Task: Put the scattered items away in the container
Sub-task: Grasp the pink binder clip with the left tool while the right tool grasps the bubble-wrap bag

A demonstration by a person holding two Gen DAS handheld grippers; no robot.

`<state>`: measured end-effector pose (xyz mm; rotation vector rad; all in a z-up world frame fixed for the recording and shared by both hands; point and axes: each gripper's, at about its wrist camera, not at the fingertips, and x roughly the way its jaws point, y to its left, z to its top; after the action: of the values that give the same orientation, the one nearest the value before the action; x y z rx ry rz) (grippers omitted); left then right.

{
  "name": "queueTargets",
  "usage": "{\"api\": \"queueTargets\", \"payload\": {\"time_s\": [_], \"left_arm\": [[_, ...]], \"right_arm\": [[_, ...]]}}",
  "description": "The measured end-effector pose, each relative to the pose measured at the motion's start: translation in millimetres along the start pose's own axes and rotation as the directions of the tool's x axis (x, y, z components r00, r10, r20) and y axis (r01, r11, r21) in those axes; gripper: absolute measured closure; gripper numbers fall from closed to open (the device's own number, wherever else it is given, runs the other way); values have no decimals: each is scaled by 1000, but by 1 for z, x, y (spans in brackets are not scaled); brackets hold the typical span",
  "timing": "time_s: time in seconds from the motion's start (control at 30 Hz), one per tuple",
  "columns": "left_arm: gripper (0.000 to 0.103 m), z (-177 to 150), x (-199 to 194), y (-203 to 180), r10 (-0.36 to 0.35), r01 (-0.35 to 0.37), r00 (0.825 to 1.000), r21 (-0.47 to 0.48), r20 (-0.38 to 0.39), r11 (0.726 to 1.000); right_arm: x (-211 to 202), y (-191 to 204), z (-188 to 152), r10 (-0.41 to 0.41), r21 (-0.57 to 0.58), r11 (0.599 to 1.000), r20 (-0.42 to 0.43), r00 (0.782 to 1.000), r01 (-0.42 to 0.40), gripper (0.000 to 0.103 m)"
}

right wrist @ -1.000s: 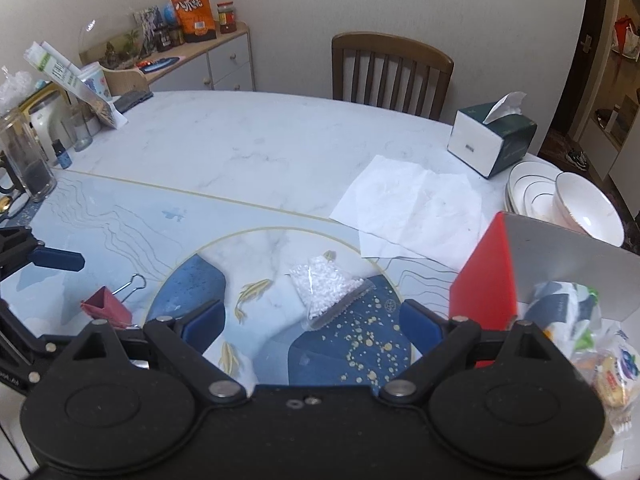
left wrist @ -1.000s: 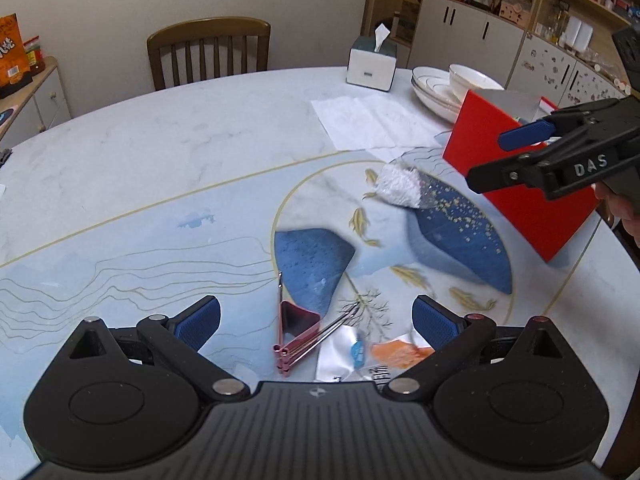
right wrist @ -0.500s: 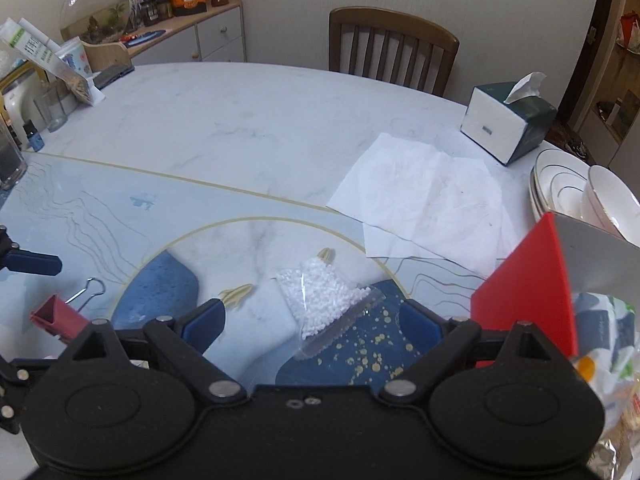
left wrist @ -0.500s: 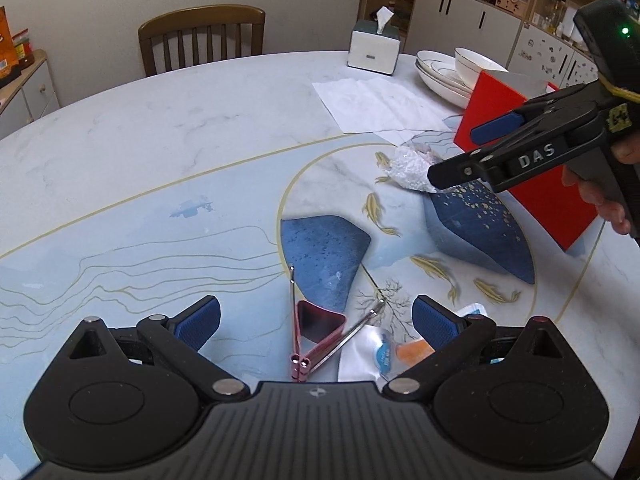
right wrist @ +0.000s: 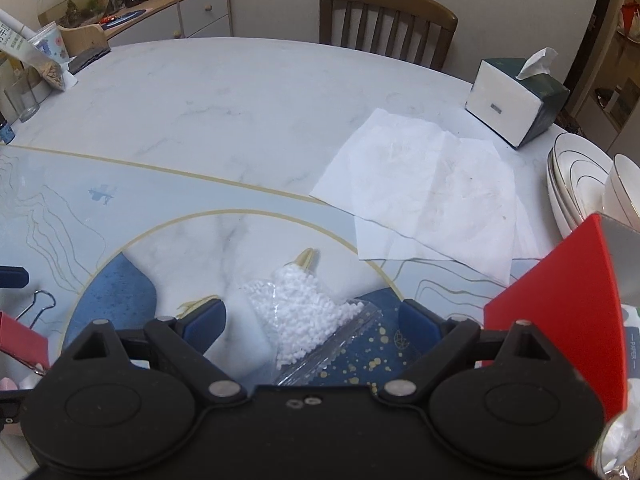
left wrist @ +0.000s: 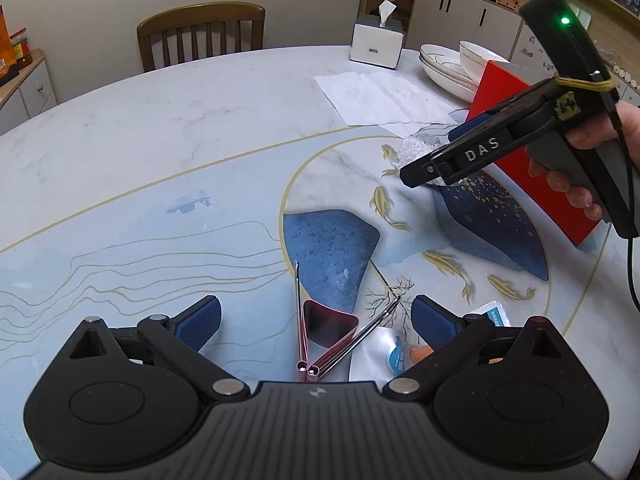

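On the marble-patterned round counter (right wrist: 208, 104) the tidying looks partly done. Going left to right in the right wrist view: at nine o'clock the red metal binder clip with wire handles (left wrist: 326, 330) lies loose on the counter, and in the left wrist view it sits between the spread fingers of the left gripper (left wrist: 316, 318), which touch nothing. Just beside the clip, at its three o'clock, a white foil sachet with blue and orange print (left wrist: 394, 354) also lies out, partly hidden under the right-hand finger.

Toward the middle, a clear plastic bag of small white pellets (right wrist: 304, 316) rests on the counter between the wide-open fingers of the right gripper (right wrist: 312, 322); the blue pads stand to either side of it, not pressing on it. The left wrist view shows the same gripper angled down over that bag.

At three o'clock stands the red open-topped box (right wrist: 560, 312), the container, with several wrapped packets (right wrist: 630, 344) already inside it. So some items are stowed, while at least three are left out: clip, sachet and pellet bag. By my judgement the pellet bag is the next to go, then the clip
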<state>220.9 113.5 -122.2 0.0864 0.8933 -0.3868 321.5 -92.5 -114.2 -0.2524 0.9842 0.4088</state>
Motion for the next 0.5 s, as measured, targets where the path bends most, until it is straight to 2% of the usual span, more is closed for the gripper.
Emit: {"api": "queueTargets", "payload": {"time_s": [0.13, 0.3, 0.5], "left_arm": [[8, -2, 1, -1, -4, 4, 1000, -1, 5, 1000], [24, -5, 1, -2, -14, 14, 1000, 5, 8, 1000], [41, -3, 1, -3, -25, 25, 1000, 4, 17, 1000]], "right_arm": [[4, -1, 0, 5, 12, 1000, -6, 1000, -5, 10], [7, 0, 1, 6, 12, 1000, -9, 1000, -6, 13], [8, 0, 1, 18, 19, 1000, -15, 1000, -18, 21]]}}
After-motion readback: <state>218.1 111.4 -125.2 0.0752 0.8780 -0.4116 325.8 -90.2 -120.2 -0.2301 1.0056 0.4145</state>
